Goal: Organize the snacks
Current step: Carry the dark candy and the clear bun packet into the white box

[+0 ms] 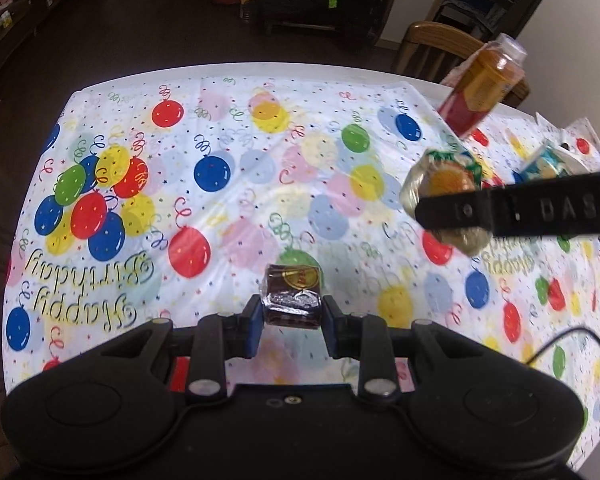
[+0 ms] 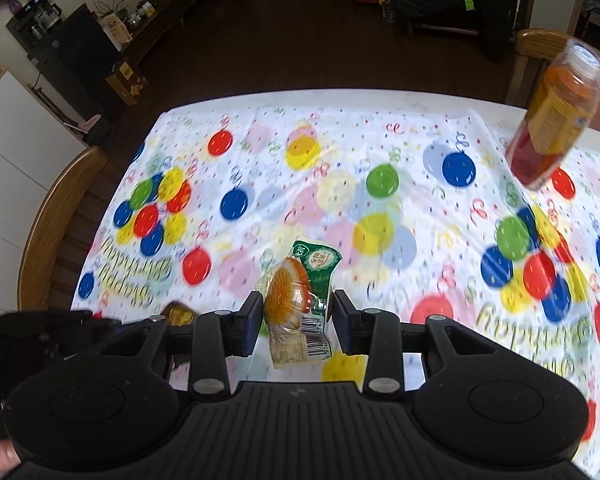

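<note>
Both snacks look lifted clear of the surface (image 1: 228, 92), so the sensible course is to carry them level and set each down gently in its own spot, keeping the two grippers apart; the left gripper (image 1: 292, 320) has its jaws closed narrowly on a small dark brown wrapped cake (image 1: 293, 300) bearing a gold round seal. The right gripper (image 2: 296, 320) clamps a clear packet (image 2: 298, 304) with an orange-brown pastry, green label and barcode; an orange bottle (image 2: 556, 116) stands far right.
</note>
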A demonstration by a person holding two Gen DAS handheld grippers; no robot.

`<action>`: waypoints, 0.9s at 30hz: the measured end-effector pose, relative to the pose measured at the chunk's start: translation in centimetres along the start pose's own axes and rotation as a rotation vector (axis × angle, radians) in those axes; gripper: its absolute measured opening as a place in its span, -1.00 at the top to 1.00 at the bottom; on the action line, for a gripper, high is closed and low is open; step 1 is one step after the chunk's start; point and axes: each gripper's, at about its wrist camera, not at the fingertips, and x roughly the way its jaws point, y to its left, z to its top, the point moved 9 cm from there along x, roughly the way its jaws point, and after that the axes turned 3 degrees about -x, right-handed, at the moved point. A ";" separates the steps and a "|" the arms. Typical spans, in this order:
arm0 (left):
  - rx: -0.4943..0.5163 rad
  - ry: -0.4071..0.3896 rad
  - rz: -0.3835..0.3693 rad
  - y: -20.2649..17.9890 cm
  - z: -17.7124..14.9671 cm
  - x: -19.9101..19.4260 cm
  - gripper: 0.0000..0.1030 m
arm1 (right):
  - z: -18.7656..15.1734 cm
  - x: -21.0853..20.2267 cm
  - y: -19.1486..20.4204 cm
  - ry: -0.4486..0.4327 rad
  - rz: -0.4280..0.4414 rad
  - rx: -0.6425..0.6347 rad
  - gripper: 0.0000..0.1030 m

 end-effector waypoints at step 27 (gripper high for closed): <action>0.102 -0.028 -0.088 -1.7 -9.7 -8.5 0.46 | -14.1 -9.5 4.3 -0.058 0.016 0.041 0.29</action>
